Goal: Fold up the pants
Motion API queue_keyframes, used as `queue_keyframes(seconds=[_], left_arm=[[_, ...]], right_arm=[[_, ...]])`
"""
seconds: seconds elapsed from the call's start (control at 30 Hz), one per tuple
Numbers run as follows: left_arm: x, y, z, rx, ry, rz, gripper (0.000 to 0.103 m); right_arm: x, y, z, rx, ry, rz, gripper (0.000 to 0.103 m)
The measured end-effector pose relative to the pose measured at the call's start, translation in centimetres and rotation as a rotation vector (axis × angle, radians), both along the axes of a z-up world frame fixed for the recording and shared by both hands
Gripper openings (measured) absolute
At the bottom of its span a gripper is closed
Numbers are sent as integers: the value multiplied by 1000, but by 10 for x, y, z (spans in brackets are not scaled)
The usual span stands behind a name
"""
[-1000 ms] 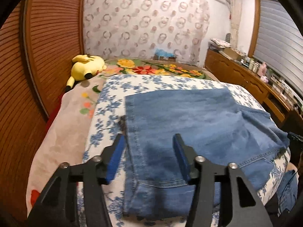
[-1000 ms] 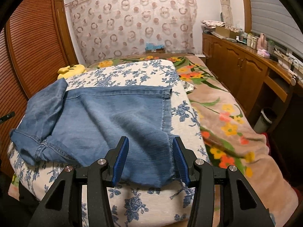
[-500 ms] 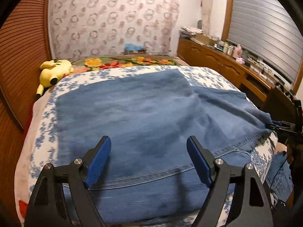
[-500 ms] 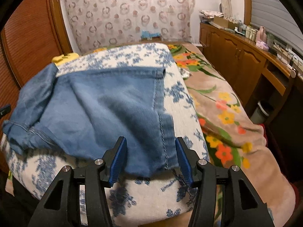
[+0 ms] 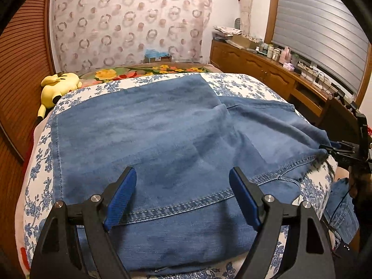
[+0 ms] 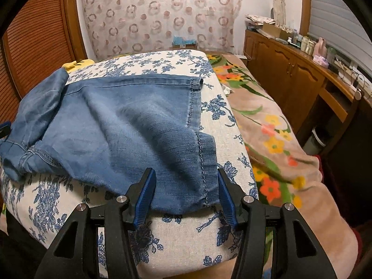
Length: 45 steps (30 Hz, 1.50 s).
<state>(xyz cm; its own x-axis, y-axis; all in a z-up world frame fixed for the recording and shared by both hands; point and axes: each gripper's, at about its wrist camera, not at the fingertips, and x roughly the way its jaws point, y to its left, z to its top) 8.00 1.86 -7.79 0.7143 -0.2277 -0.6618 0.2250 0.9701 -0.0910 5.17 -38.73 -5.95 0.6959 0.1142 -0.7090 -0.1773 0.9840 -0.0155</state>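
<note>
Bed (image 5: pixel 39 186) with blue-floral cover carries the pants (image 5: pixel 162 139), lying flat and folded over. Left view shows the stitched hem edge near the camera and a yellow plush (image 5: pixel 58 88) by the wardrobe. Right view shows the hem corner instead. Left hand-held gripper (image 5: pixel 183 193) spread wide above denim. Right hand-held gripper (image 6: pixel 186 193) spread, pants hem corner between its fingers.

Left hand-held gripper (image 5: pixel 182 195) and right hand-held gripper (image 6: pixel 184 191) — black frames, blue ribbed pads, silver screws.
</note>
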Motion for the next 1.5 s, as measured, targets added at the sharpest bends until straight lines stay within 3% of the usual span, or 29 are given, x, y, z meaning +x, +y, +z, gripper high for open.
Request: queue_keyframes(seconds=[0.03, 0.07, 0.1, 0.2, 0.43, 0.8, 1.03, 1.27, 1.33, 1.4, 1.5], left_arm=[[-1, 0, 0, -4, 0, 1, 82], [0, 0, 0, -4, 1, 2, 82], [-1, 0, -1, -6, 1, 4, 82], [-3, -1, 0, -11, -2, 9, 82], [-13, 10, 11, -17, -29, 30, 82], [-34, 42, 36, -34, -90, 102, 82], [-52, 71, 41, -39, -109, 157, 82], [-61, 98, 31, -54, -90, 214, 82], [-60, 102, 27, -60, -82, 222, 82], [-59, 105, 23, -66, -73, 227, 82], [-58, 105, 20, -72, -72, 222, 82]], right_arm=[[-1, 1, 0, -6, -2, 4, 34], [-1, 1, 1, -3, -1, 15, 21], [-3, 1, 4, 2, -5, 26, 19], [-7, -2, 19, 14, -53, 35, 17], [-13, 12, 94, 99, -217, 135, 17], [-16, 137, 189, 192, -385, 493, 16], [-10, 233, 197, 190, -337, 693, 16], [3, 297, 167, 170, -186, 818, 17], [6, 305, 160, 132, -167, 829, 22], [8, 307, 159, 102, -162, 817, 36], [16, 305, 167, 100, -155, 800, 38]])
